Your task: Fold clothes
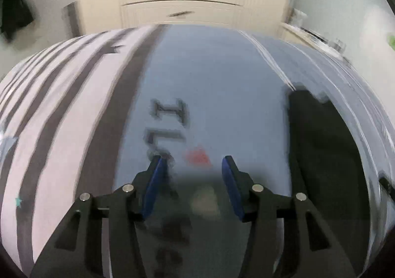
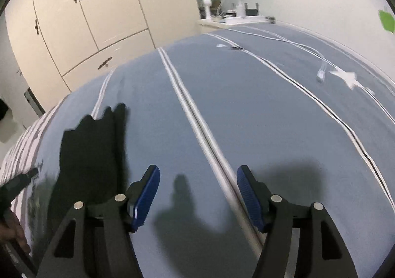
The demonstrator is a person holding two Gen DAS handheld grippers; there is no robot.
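Note:
A black garment (image 1: 323, 144) lies flat on the blue bedsheet (image 1: 217, 75), to the right of my left gripper (image 1: 192, 162). The left gripper is open and empty, above printed letters and a red heart on the sheet. In the right wrist view the same black garment (image 2: 91, 152) lies to the left of my right gripper (image 2: 198, 174), which is open and empty above the blue sheet (image 2: 259, 110). The left gripper's tip (image 2: 22, 179) shows at the left edge, beside the garment.
The bed has a pink and grey striped part (image 1: 56, 115) on the left. White cupboards (image 2: 81, 13) stand behind the bed. A small table with clutter (image 2: 234, 16) stands at the far corner. White cables (image 2: 321, 70) lie on the sheet at the right.

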